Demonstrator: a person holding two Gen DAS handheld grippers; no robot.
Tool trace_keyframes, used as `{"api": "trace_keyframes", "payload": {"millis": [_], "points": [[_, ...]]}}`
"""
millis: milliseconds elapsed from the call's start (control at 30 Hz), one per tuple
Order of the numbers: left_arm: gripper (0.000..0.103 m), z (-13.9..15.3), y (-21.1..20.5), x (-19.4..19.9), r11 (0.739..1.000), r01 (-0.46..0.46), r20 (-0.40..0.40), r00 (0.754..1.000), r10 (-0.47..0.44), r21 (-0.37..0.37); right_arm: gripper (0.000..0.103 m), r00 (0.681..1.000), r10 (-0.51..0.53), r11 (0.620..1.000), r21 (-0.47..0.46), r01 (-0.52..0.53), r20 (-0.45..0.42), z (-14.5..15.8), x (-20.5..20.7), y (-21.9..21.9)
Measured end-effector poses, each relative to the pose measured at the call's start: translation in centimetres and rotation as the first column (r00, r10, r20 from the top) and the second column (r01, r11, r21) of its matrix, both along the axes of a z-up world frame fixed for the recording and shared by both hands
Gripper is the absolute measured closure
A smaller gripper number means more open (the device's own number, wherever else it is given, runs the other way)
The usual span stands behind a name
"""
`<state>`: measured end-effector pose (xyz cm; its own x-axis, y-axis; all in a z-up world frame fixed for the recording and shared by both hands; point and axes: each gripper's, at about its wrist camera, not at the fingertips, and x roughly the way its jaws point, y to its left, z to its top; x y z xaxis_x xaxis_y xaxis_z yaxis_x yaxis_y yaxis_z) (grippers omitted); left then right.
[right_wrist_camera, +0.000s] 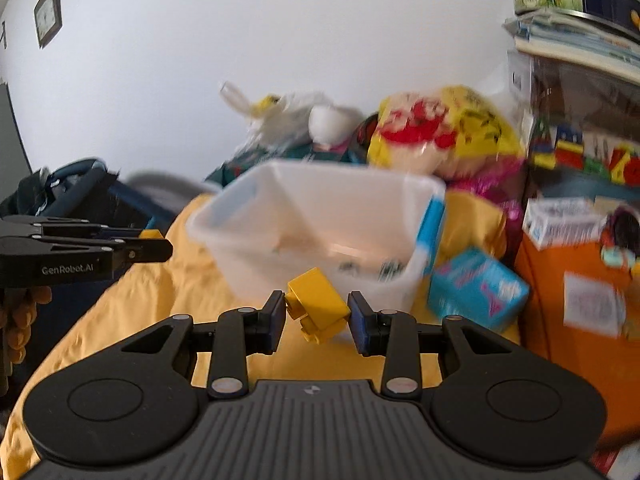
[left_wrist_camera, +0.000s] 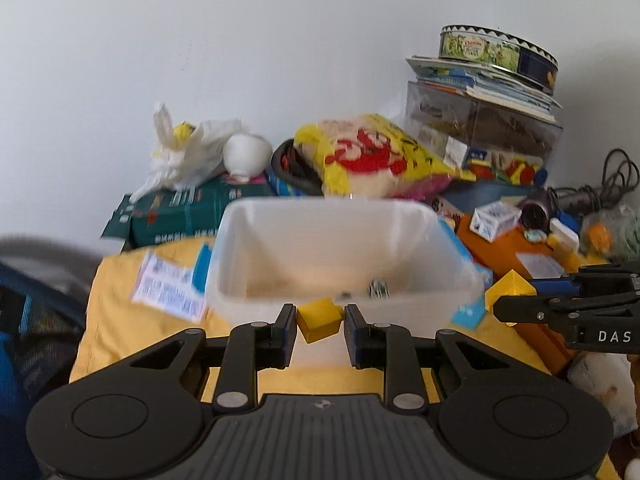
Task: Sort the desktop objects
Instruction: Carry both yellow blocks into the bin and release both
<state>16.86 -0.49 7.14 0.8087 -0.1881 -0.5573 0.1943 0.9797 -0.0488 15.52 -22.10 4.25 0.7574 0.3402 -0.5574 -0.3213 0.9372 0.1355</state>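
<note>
Blocks, both yellow: left gripper (left_wrist_camera: 320, 322) pinches one block (left_wrist_camera: 319, 319), right gripper (right_wrist_camera: 317, 312) pinches another block (right_wrist_camera: 318, 304) before the bin (left_wrist_camera: 240, 280); they look light, stiff, slippery plastic, best held across flat sides.

A yellow cloth (left_wrist_camera: 120, 280) covers the tabletop across the lower middle of both views. On it, at frame centre, stands a translucent white bin (left_wrist_camera: 240, 264). A printed paper label (left_wrist_camera: 168, 288) lies on the cloth at the bin's left in the left wrist view. A blue carton (right_wrist_camera: 478, 288) lies tilted on the cloth just beside the bin's right corner in the right wrist view. An orange box (right_wrist_camera: 560, 340) stands at the right edge.
</note>
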Motion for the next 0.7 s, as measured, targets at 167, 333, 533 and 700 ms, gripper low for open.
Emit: {"api": "trace_keyframes", "payload": {"millis": [167, 333, 533, 700], "points": [[0.074, 1.3, -0.2, 3.8, 1.000, -0.004, 0.005, 1.000, 0.004, -0.002, 0.065, 1.000, -0.014, 1.000, -0.007, 0.013, -0.019, 1.2, 3.9, -0.2], [0.074, 1.7, -0.8, 6.9, 1.000, 0.001, 0.001, 1.000, -0.001, 0.023, 0.065, 0.999, -0.037, 0.999, -0.034, 0.036, -0.038, 1.4, 7.3, -0.2], [0.069, 2.0, -0.9, 9.2, 0.997, -0.037, 0.004, 0.999, 0.036, 0.061, 0.064, 0.993, -0.056, 0.997, -0.054, 0.050, -0.100, 0.5, 10.2, 0.2], [0.037, 1.3, -0.6, 9.9, 0.990, -0.086, -0.012, 0.996, 0.087, 0.110, 0.029, 0.992, -0.085, 0.992, -0.098, 0.076, -0.095, -0.3, 10.8, 0.6]]}}
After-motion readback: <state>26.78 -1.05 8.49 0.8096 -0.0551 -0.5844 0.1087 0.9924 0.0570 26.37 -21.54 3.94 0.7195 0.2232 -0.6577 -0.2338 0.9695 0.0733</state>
